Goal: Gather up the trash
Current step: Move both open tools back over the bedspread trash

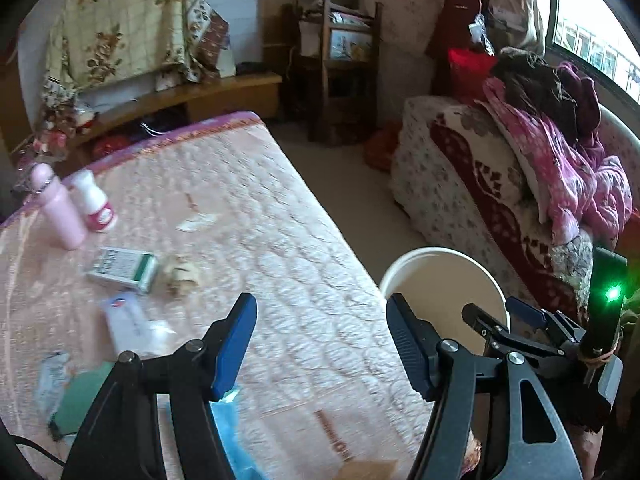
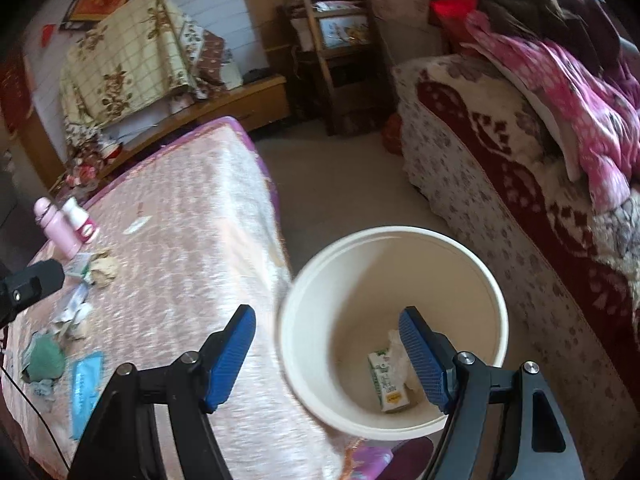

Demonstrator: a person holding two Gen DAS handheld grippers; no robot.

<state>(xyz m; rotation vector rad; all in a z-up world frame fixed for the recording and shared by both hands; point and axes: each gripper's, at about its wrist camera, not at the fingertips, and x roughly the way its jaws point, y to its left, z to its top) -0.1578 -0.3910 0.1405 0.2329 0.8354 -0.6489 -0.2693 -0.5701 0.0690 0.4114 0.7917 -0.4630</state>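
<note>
Your left tongs (image 1: 320, 344) are released, with nothing between the blue pads; they hang over the pink quilted bench (image 1: 248, 208). Your right tongs (image 2: 326, 354) are released too and hold nothing; they hang above the white bucket (image 2: 496, 300), which stands on the floor just beside the bench edge.

Inside the bucket you can see a small carton (image 2: 386, 380) lying at the bottom, with a crumpled clear wrapper (image 2: 396, 350) touching it.

The rest of the trash is on the bench, on its left part. There is a green and white box (image 1: 124, 270), and just beside it a crumpled paper ball (image 1: 182, 274). Nearer to you lie a white packet (image 1: 128, 322), a green lump (image 2: 48, 356) and a blue packet (image 2: 84, 388); in the left view these are blurred.

A pink bottle (image 1: 60, 208) and a white bottle (image 1: 96, 204) stand upright together near the far left edge of the bench.
</note>
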